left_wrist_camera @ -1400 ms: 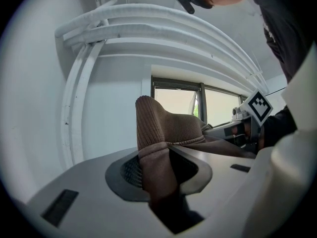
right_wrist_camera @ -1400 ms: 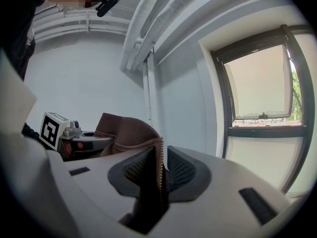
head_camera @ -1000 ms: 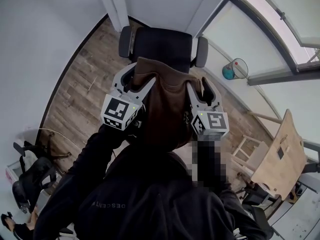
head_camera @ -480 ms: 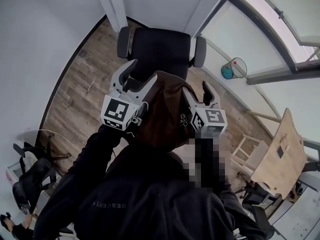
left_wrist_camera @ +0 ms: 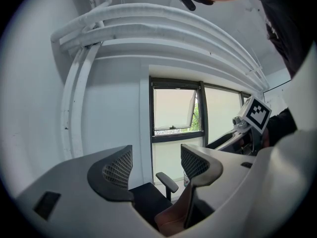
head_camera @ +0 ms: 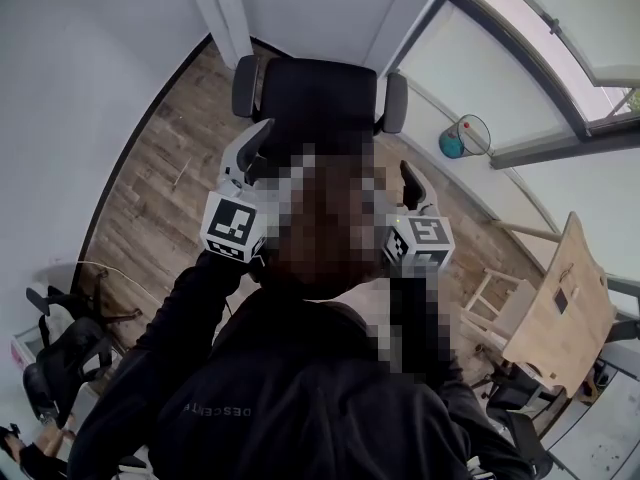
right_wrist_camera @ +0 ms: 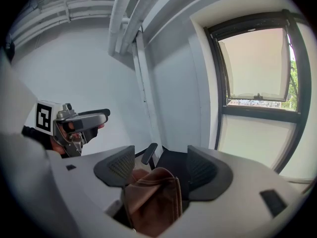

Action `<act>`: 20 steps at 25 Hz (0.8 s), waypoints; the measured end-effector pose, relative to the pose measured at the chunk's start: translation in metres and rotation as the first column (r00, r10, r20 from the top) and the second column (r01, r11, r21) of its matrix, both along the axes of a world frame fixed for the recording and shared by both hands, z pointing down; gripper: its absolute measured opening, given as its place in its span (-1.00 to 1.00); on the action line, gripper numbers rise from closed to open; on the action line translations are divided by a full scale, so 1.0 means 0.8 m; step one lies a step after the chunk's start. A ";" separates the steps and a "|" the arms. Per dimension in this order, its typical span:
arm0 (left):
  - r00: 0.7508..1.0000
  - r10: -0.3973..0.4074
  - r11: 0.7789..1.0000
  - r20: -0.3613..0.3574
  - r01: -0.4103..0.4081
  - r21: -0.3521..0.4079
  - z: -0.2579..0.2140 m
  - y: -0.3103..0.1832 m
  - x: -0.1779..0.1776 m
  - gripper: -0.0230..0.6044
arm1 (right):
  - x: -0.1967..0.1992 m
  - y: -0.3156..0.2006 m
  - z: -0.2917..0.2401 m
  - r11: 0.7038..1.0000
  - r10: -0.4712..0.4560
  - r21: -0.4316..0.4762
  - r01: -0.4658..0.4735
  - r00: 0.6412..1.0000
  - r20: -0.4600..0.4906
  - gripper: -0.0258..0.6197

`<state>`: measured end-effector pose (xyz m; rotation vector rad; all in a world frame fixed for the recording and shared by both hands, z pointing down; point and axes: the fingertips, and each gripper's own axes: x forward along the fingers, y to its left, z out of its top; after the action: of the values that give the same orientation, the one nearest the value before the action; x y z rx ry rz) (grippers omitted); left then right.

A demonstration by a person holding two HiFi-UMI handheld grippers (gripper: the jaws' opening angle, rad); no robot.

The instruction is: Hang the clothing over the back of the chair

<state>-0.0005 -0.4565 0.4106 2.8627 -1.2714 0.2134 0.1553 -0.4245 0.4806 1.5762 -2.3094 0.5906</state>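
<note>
Brown leather-look garment (right_wrist_camera: 151,202) over black office chair's (head_camera: 320,93) back edge, left gripper (left_wrist_camera: 156,165) gaping, empty, right gripper (right_wrist_camera: 161,168) gaping, garment loose between its jaws

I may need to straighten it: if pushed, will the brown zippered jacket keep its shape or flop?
Probably floppy: the brown jacket bunches in soft folds, so a push would likely crumple it rather than move it whole. Its smooth, leather-like surface may slide easily. It looks thick, so perhaps heavy for a garment.
</note>
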 end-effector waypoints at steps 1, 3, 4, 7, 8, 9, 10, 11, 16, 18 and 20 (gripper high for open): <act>1.000 0.000 1.000 0.001 0.000 0.000 -0.001 0.003 0.000 0.01 | 0.000 0.002 -0.004 1.000 -0.004 0.010 0.004 1.000 0.001 0.13; 1.000 -0.001 1.000 0.003 0.001 0.005 -0.003 0.008 0.001 0.01 | -0.002 0.006 -0.012 0.999 -0.013 0.029 0.013 1.000 0.000 0.13; 1.000 -0.001 1.000 0.004 0.001 0.009 -0.005 0.012 0.002 0.01 | -0.002 0.008 -0.016 0.999 -0.016 0.040 0.016 1.000 0.001 0.13; 1.000 -0.005 1.000 0.008 0.005 0.022 -0.012 0.024 0.001 0.02 | -0.004 0.017 -0.030 0.997 -0.023 0.074 0.022 1.000 0.010 0.13; 1.000 -0.007 1.000 0.007 0.007 0.027 -0.014 0.028 0.001 0.02 | -0.005 0.020 -0.035 0.996 -0.026 0.085 0.025 1.000 0.012 0.13; 1.000 -0.009 0.999 0.005 0.009 0.030 -0.017 0.033 0.000 0.01 | -0.006 0.023 -0.039 0.995 -0.029 0.097 0.027 0.999 0.014 0.13; 1.000 -0.012 0.999 0.003 0.012 0.034 -0.019 0.037 -0.001 0.01 | -0.007 0.026 -0.044 0.994 -0.032 0.110 0.030 0.999 0.015 0.13; 1.000 -0.015 0.999 0.001 0.015 0.037 -0.021 0.041 -0.002 0.01 | -0.008 0.029 -0.049 0.992 -0.035 0.122 0.032 0.999 0.017 0.13; 1.000 -0.025 0.999 -0.009 0.025 0.043 -0.033 0.061 -0.006 0.01 | -0.016 0.046 -0.077 0.981 -0.057 0.190 0.050 0.998 0.033 0.12; 0.999 -0.031 0.998 -0.018 0.032 0.045 -0.040 0.068 -0.007 0.01 | -0.020 0.053 -0.091 0.972 -0.075 0.227 0.063 0.996 0.044 0.10; 0.999 -0.037 0.998 -0.025 0.038 0.049 -0.046 0.076 -0.007 0.01 | -0.026 0.061 -0.106 0.959 -0.100 0.269 0.083 0.994 0.051 0.04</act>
<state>-0.0064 -0.3957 0.3737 2.8703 -1.3435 0.1484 0.1346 -0.3757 0.3960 1.5698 -2.5844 0.3217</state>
